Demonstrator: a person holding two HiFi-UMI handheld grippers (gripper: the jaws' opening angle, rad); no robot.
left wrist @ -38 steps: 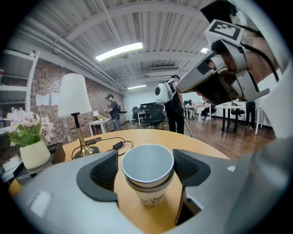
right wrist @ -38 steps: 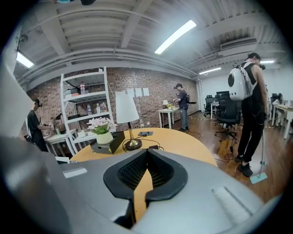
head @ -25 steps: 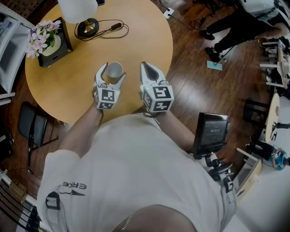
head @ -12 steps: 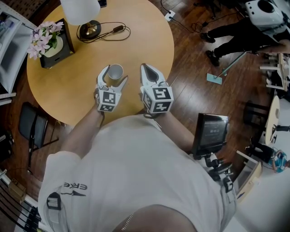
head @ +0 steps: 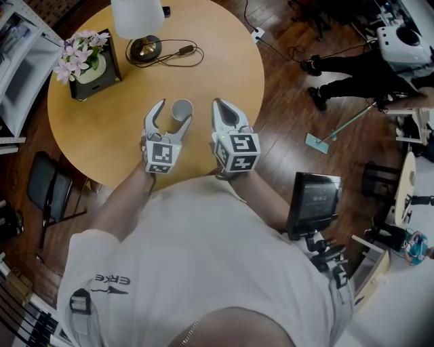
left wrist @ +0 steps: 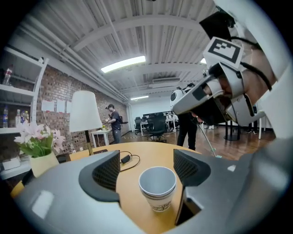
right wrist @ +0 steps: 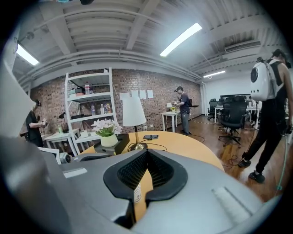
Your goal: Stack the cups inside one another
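the person in the white t-shirt leans at the near edge of the round wooden table, a gripper in each hand. the left gripper has its fingers spread wide. the nested paper cups stand upright on the tabletop between them, closer to its right finger than its left. i can't tell whether they touch that finger, but nothing is squeezing them. just beside it, the right gripper has its fingers drawn in to a thin slit with nothing gripped. through that slit its own camera catches only a sliver of the cups.

farther across the table a white-shaded lamp stands with its cable looped beside the brass base. a pot of pink flowers sits on a dark box toward the far left edge. beyond the table, on the dark wood floor, another person stands by a long-handled mop.
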